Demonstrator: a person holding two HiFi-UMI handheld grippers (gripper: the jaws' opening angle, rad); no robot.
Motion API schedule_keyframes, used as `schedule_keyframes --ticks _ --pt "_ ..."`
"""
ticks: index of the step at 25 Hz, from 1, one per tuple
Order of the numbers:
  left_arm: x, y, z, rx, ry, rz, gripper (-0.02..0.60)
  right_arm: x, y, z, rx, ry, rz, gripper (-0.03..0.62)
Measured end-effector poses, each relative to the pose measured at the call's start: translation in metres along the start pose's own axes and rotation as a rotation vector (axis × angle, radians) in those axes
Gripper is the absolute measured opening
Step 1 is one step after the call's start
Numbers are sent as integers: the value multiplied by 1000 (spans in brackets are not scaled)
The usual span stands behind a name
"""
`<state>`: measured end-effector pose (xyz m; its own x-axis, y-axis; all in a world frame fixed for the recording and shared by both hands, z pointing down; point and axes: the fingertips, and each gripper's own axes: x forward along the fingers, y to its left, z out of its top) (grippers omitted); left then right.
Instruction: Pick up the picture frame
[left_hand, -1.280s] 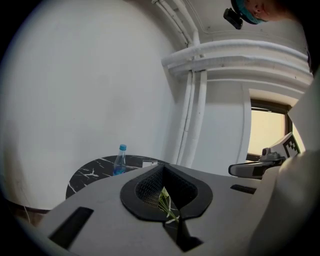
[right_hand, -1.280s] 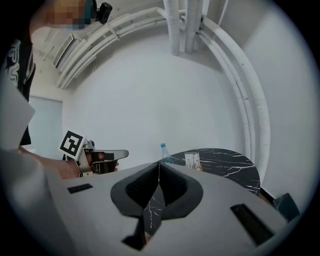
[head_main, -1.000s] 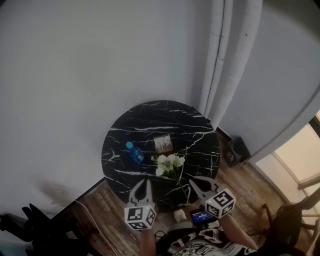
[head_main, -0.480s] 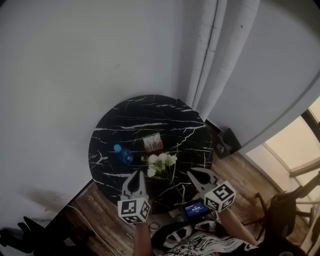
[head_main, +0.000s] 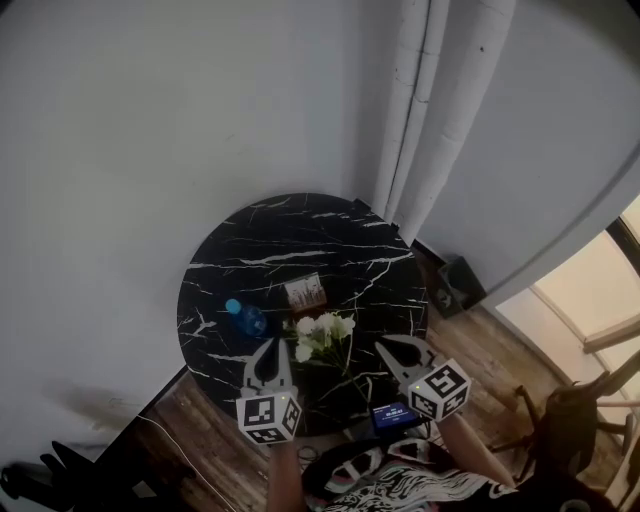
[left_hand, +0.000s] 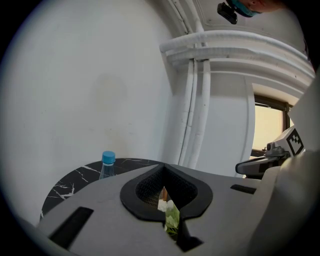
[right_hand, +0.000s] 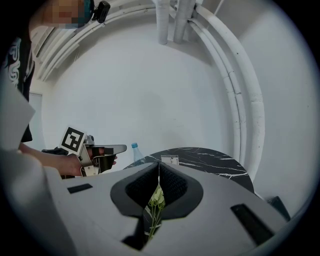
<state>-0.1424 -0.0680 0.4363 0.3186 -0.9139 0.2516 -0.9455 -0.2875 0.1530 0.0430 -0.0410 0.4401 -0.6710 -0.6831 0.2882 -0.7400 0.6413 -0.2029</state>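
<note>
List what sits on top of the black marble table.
On the table: a blue-capped water bottle, a small picture frame and white flowers. The left gripper and right gripper cover parts of its near edge; what lies under them cannot be seen.

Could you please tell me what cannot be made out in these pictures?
Frame: too small in head view to tell its picture.
Bottle: lower part hidden by the left gripper, left gripper view.
Flowers: mostly hidden behind the right gripper, right gripper view.

The small brown-edged picture frame (head_main: 305, 292) stands mid-worktop (head_main: 290, 225), at 11 o'clock from the white flowers (head_main: 322, 328)
</note>
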Motion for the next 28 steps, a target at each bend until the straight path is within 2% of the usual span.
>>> schedule_keyframes --ticks 10,18,28 --pt "26 15 -11 -17 44 8 12 31 -15 -3 12 35 22 18" --pt "51 23 -36 25 125 23 12 52 -34 -15 25 88 34 18" --pt "86 43 -68 39 200 47 14 91 -63 -43 35 167 41 20"
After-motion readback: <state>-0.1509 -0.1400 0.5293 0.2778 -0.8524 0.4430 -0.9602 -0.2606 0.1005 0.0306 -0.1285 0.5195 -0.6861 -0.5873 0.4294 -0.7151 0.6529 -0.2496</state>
